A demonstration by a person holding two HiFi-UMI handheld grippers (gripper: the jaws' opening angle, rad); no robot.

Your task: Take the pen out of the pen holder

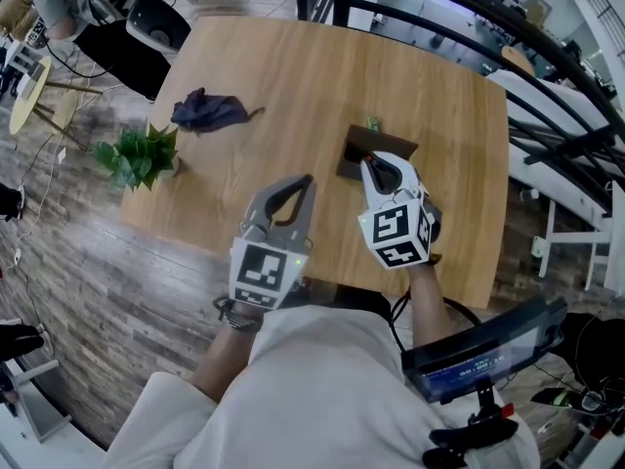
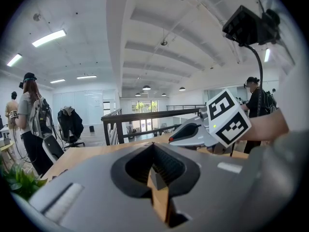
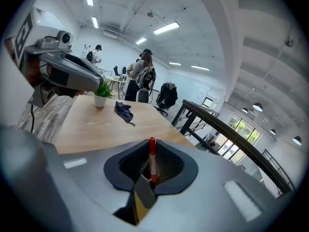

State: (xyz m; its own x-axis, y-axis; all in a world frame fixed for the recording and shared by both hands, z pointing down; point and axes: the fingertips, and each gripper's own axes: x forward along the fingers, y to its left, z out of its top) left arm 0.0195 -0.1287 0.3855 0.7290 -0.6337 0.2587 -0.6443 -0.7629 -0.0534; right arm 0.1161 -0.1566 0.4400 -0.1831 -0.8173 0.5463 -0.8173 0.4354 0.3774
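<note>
A dark brown pen holder (image 1: 354, 150) stands on the wooden table (image 1: 293, 76), right of its middle, with something green (image 1: 372, 123) at its far edge. The tips of my right gripper (image 1: 372, 165) are over the holder. In the right gripper view a red pen (image 3: 152, 161) stands upright between the jaws of the right gripper (image 3: 151, 144), which is shut on it; the holder itself is hidden there. My left gripper (image 1: 304, 181) hovers to the left of the holder, shut with nothing in it. The left gripper (image 2: 153, 146) view shows bare jaws and the right gripper (image 2: 193, 132) beside them.
A dark blue cloth (image 1: 210, 110) lies at the table's far left and a small potted plant (image 1: 139, 154) stands at the left edge. A black railing (image 1: 459, 27) runs behind the table. Several people (image 3: 140, 79) stand far off in the room.
</note>
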